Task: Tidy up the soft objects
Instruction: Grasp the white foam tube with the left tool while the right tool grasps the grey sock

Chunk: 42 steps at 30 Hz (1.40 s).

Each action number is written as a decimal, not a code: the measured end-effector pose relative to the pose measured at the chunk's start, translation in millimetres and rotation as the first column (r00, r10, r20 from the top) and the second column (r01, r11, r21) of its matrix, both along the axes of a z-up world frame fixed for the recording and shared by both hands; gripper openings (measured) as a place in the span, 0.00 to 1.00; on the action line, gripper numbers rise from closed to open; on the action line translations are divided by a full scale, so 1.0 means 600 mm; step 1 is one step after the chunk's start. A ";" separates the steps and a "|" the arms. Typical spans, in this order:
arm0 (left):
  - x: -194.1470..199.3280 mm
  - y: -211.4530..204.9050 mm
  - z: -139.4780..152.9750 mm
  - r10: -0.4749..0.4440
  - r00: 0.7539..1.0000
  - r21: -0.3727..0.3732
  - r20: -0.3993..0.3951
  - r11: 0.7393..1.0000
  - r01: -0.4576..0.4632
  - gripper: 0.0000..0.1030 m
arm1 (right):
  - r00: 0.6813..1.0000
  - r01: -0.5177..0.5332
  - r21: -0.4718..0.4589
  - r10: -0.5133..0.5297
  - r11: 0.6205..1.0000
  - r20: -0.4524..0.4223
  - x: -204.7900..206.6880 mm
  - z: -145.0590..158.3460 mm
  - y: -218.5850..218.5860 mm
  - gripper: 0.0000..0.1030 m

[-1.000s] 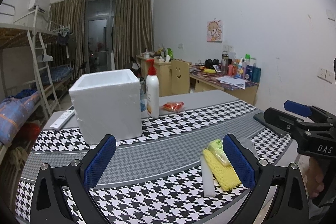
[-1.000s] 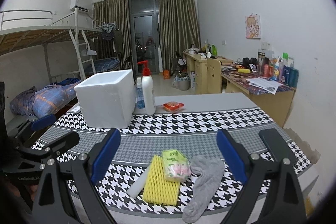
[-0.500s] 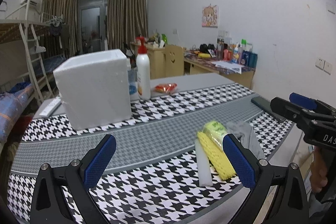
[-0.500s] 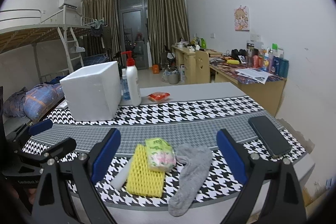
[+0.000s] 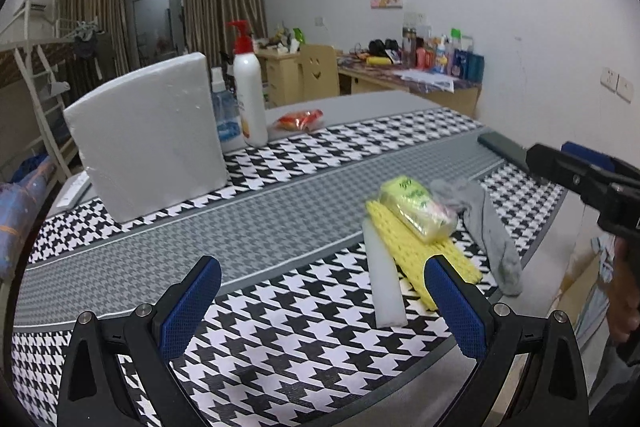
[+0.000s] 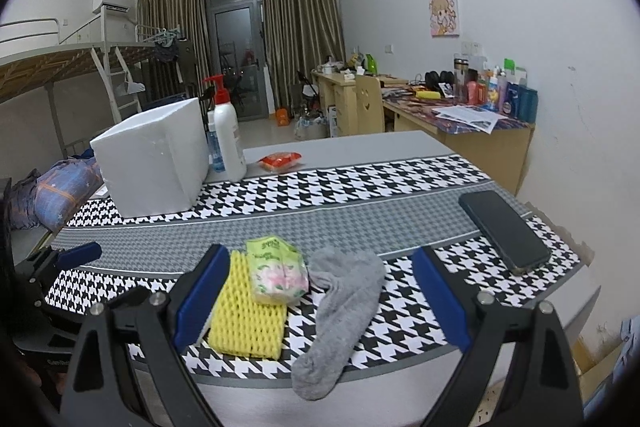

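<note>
The soft things lie in one cluster near the front edge of the worktop (image 6: 360, 151), on its black-and-white houndstooth cloth. There is one grey sock (image 6: 340, 311), limp and bent, with its toe hanging just over the edge. Touching its cuff is one green tissue pack (image 6: 276, 269) with a pink flower print, and it rests on the far end of one yellow foam net sleeve (image 6: 244, 315) with a diamond mesh. One flat white foam strip (image 5: 384, 277) lies alongside the yellow sleeve, touching it.

Farther back stands one white foam box (image 6: 154, 157). Just beside it are two bottles, a tall white pump bottle (image 6: 228, 129) with a red head and a smaller blue one (image 6: 214, 149). One orange-red packet (image 6: 279, 159) lies near them.

The right tool (image 6: 320, 301) hovers over the cluster with its blue pads wide apart, gripping nothing; the sock and tissue pack show between them. The left tool (image 5: 320, 305) is likewise spread and empty, above bare cloth, with the strip and sleeve near its right pad.

The right wrist view shows one dark phone (image 6: 504, 229) whole, lying flat at the worktop's right end, well apart from the sock, while the strip is almost hidden behind a pad. The left wrist view shows the strip in full, only a corner of the phone, and the right tool with a hand (image 5: 624, 303) on it.
</note>
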<state>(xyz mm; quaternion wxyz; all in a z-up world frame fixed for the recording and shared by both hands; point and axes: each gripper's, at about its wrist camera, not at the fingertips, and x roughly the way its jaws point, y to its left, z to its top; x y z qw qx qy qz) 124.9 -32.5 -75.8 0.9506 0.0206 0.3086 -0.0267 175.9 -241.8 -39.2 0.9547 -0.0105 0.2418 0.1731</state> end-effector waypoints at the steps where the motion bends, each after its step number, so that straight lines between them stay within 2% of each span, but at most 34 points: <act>1: 0.002 -0.001 -0.003 -0.004 1.000 0.002 -0.006 1.000 0.004 0.99 | 1.000 0.001 0.002 -0.001 1.000 -0.003 0.001 -0.001 -0.002 0.92; 13: 0.033 -0.017 -0.037 -0.036 0.994 0.012 -0.106 0.999 0.038 0.98 | 0.997 0.030 -0.002 -0.030 1.000 -0.073 0.028 -0.038 -0.018 0.92; 18: 0.046 -0.026 -0.048 -0.049 0.988 0.017 -0.145 0.999 0.052 0.85 | 0.994 0.047 -0.009 -0.048 0.999 -0.100 0.040 -0.051 -0.025 0.92; 25: 0.057 -0.037 -0.062 -0.074 0.980 0.015 -0.184 0.997 0.078 0.78 | 0.993 0.048 -0.014 -0.049 0.999 -0.111 0.045 -0.059 -0.029 0.92; 28: 0.061 -0.042 -0.067 -0.086 0.976 0.014 -0.202 0.996 0.091 0.71 | 0.990 0.057 -0.015 -0.059 0.998 -0.126 0.052 -0.067 -0.033 0.92; 30: 0.066 -0.043 -0.071 -0.091 0.971 0.007 -0.219 0.995 0.095 0.59 | 0.989 0.062 -0.016 -0.064 0.998 -0.137 0.056 -0.072 -0.036 0.92; 33: 0.073 -0.043 -0.078 -0.098 0.966 -0.012 -0.241 0.995 0.098 0.54 | 0.987 0.067 -0.017 -0.069 0.998 -0.145 0.059 -0.076 -0.040 0.92; 34: 0.074 -0.046 -0.077 -0.098 0.966 -0.003 -0.237 0.995 0.100 0.52 | 0.987 0.066 -0.015 -0.068 0.998 -0.149 0.061 -0.078 -0.042 0.92; 36: 0.076 -0.052 -0.076 -0.113 0.965 -0.004 -0.238 0.993 0.115 0.42 | 0.986 0.064 -0.013 -0.065 0.998 -0.155 0.063 -0.078 -0.042 0.92; 42: 0.082 -0.068 -0.075 -0.140 0.963 0.000 -0.232 0.990 0.144 0.26 | 0.984 0.055 -0.029 -0.059 0.998 -0.165 0.070 -0.087 -0.041 0.92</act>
